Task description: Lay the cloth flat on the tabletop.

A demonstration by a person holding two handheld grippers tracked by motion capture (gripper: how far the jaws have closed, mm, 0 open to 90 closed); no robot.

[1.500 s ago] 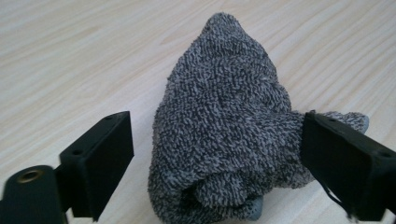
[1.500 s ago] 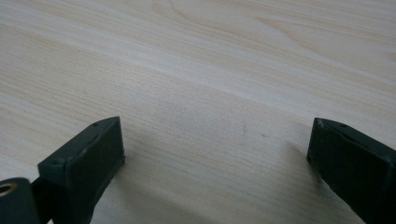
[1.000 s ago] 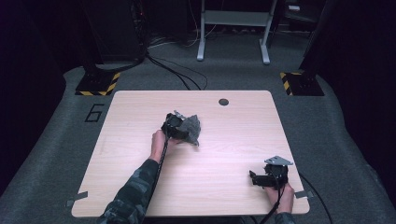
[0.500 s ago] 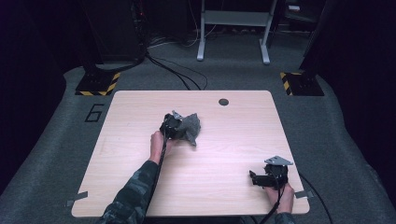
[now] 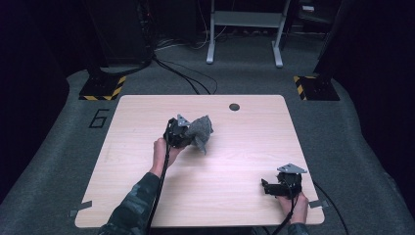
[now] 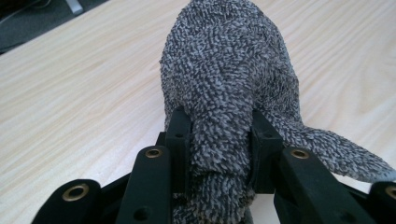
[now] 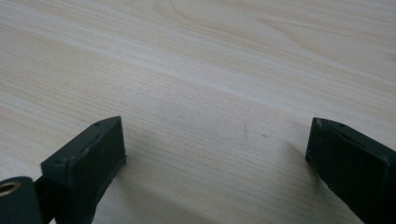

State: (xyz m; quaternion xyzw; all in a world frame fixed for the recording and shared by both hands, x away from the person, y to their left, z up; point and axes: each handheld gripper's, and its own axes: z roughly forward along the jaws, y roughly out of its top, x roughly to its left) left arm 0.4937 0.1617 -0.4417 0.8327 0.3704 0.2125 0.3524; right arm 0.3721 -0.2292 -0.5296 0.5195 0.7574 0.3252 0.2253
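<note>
A grey fuzzy cloth point(image 5: 200, 131) is bunched up near the middle of the light wooden table point(image 5: 244, 142). My left gripper point(image 5: 183, 134) is shut on it. In the left gripper view the cloth point(image 6: 229, 88) bulges out past the two black jaws, and a corner of it trails to the right. My right gripper point(image 5: 268, 187) rests near the table's front right corner, held low over the wood. In the right gripper view its jaws stand wide apart, so the right gripper point(image 7: 217, 149) is open with bare wood between them.
A small dark round hole point(image 5: 234, 106) sits near the table's far edge. Grey carpet surrounds the table, with cables point(image 5: 181, 73), a white frame's legs point(image 5: 242, 34) behind, and yellow-black striped stand bases point(image 5: 103, 88) at both far corners.
The left gripper and the cloth have shifted very slightly. The right gripper has stayed in place.
</note>
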